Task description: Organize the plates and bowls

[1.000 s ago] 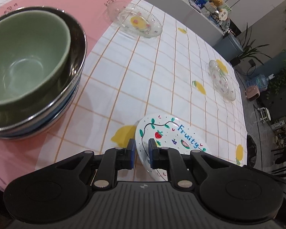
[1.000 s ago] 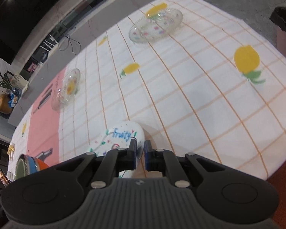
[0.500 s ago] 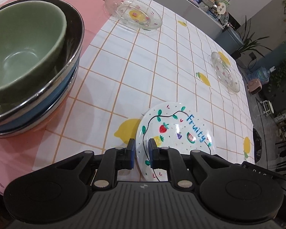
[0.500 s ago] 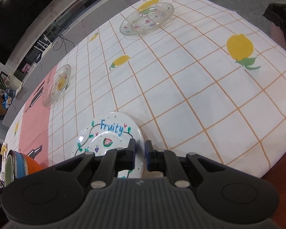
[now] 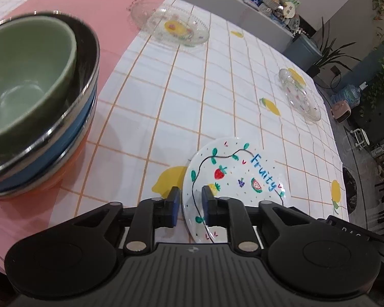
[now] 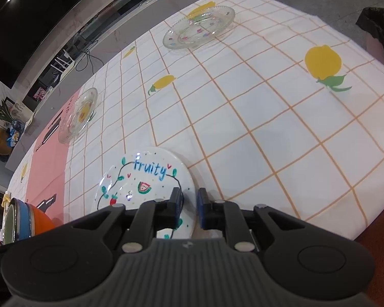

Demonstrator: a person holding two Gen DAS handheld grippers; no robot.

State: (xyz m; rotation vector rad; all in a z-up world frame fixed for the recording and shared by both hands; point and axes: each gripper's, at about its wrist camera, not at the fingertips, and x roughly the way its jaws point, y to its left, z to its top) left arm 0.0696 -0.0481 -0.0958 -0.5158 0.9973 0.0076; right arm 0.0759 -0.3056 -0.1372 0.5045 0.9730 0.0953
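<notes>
So the white "Fruity" plate [image 5: 239, 176] sits flat on the lemon-print tablecloth [image 5: 217, 97], with both grippers at its edge. The left gripper [image 5: 190, 200] straddles the rim at about 8 o'clock on the plate — its jaws have just been opening, the rim sits between the blue pads with visible gaps, so it's released. Same for the right gripper [image 6: 189, 203] on the opposite rim: jaws just opened, rim between them, not pinched. In the left wrist view a green bowl [image 5: 25, 76] nests in a steel-rimmed bowl stack [image 5: 71, 128] at 10 o'clock, and two clear glass plates [image 5: 170, 26] [image 5: 300, 96] lie at 12 and 2 — well apart.
</notes>
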